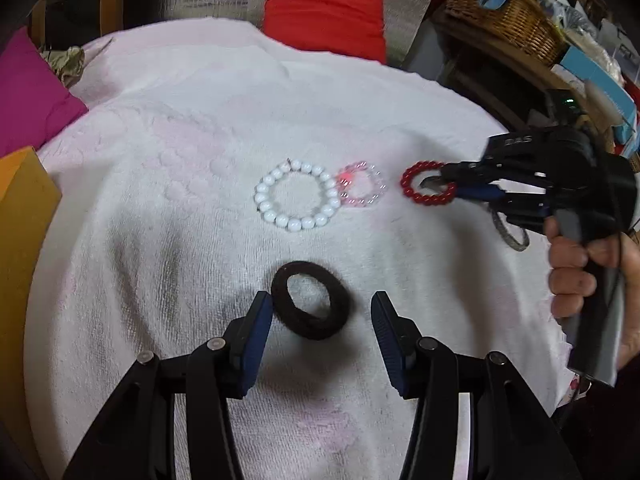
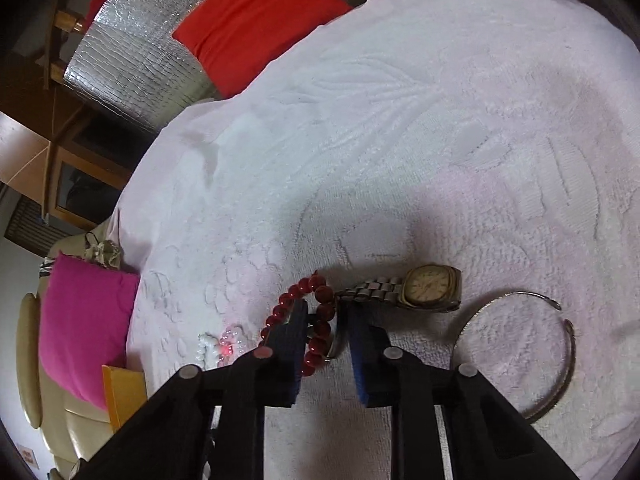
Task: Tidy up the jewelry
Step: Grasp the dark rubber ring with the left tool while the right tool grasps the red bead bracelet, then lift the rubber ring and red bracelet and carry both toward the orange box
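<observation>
Black fuzzy hair tie (image 1: 311, 300) flat on white towel (image 1: 160, 200) between left gripper's (image 1: 322, 312) spread jaws, ungripped. Farther right, right gripper (image 2: 326, 320) nearly closed on red bead bracelet (image 2: 316, 312).

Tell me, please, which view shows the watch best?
The right wrist view: the watch lies in full sight, dial and metal band clear, just beyond the right gripper. In the left wrist view I cannot make it out; the right gripper and its body cover that spot.
</observation>
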`<move>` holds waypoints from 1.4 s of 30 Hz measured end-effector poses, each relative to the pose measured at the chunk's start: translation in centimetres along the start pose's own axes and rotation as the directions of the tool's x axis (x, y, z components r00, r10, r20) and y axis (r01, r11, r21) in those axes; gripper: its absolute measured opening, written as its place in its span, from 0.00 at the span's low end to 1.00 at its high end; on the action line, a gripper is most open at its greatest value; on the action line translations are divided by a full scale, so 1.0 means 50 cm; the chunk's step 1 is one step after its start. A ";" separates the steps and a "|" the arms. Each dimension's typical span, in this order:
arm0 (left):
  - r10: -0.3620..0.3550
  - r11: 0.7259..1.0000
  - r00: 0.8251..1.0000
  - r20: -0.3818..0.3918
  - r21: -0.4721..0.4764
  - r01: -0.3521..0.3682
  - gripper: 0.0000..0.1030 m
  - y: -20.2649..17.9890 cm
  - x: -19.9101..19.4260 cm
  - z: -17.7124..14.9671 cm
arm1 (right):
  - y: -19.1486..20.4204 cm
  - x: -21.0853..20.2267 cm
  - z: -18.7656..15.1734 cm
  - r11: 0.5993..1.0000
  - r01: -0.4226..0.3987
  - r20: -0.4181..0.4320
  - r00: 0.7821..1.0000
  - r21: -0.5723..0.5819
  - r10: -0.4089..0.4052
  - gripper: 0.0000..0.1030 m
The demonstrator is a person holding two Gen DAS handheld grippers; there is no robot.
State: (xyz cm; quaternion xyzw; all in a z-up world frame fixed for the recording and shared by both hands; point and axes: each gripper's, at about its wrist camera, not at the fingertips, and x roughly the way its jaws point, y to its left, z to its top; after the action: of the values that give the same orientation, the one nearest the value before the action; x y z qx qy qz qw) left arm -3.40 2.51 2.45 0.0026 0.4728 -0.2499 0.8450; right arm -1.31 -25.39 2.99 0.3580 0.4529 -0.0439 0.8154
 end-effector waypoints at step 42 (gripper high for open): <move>0.003 1.000 1.000 0.031 -0.001 -0.003 0.11 -0.005 0.011 0.006 | -0.031 -0.047 -0.030 0.986 0.033 -0.055 0.998 -0.162 -0.043 0.22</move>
State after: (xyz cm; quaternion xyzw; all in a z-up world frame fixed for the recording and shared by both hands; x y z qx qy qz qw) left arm -3.01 1.99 2.24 -0.0011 0.4598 -0.2482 0.8526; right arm -4.33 -26.19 3.45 0.2832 0.4853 -0.0121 0.8271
